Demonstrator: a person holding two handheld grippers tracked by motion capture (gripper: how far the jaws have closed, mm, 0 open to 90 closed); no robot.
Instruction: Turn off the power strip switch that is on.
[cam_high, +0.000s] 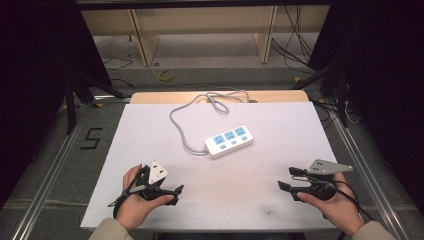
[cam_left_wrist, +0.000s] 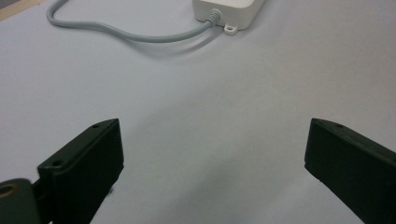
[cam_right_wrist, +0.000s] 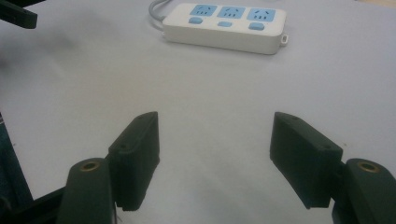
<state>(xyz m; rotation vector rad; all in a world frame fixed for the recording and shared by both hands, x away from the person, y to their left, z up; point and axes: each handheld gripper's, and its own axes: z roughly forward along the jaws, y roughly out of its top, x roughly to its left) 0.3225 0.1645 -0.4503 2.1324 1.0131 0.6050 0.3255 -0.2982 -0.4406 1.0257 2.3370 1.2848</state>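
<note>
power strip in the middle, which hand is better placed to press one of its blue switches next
Probably the right. The right gripper faces the power strip with its blue switches in plain sight, jaws open and empty. The left gripper faces the cable end.

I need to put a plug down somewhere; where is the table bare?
Bare white table lies between the left hand-held gripper and the right hand-held gripper, in front of the power strip. The right side beyond the strip is also free. It is crowded behind and left of the strip, where its grey cable loops toward the far edge.
</note>
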